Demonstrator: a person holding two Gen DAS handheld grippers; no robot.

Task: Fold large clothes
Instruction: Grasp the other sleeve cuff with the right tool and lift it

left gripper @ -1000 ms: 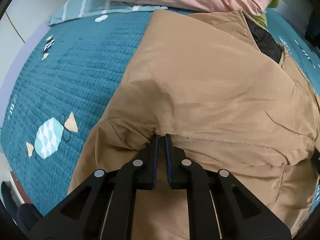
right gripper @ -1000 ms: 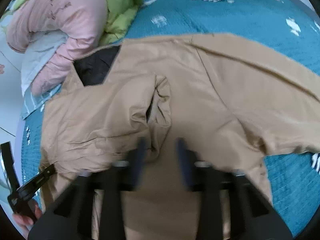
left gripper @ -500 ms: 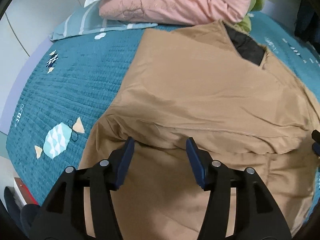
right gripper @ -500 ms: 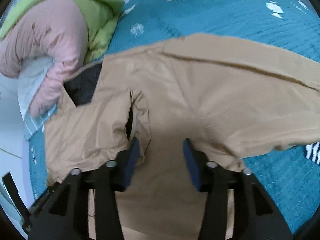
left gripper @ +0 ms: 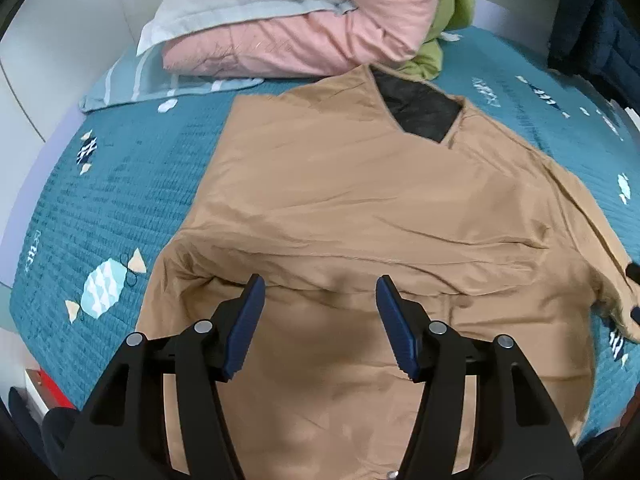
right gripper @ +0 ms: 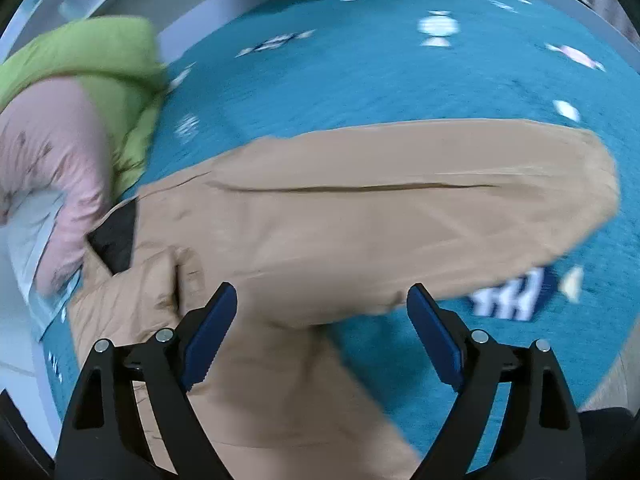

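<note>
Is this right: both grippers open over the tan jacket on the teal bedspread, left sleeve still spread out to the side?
Not quite. The left wrist view shows that sleeve already folded across the tan jacket; only the other sleeve lies spread on the teal bedspread. Left gripper and right gripper are open.

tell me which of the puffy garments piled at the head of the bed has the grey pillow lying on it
The pink quilted garment: the grey pillow lies on top of it. The lime green garment sits beside it, with nothing on it.
</note>
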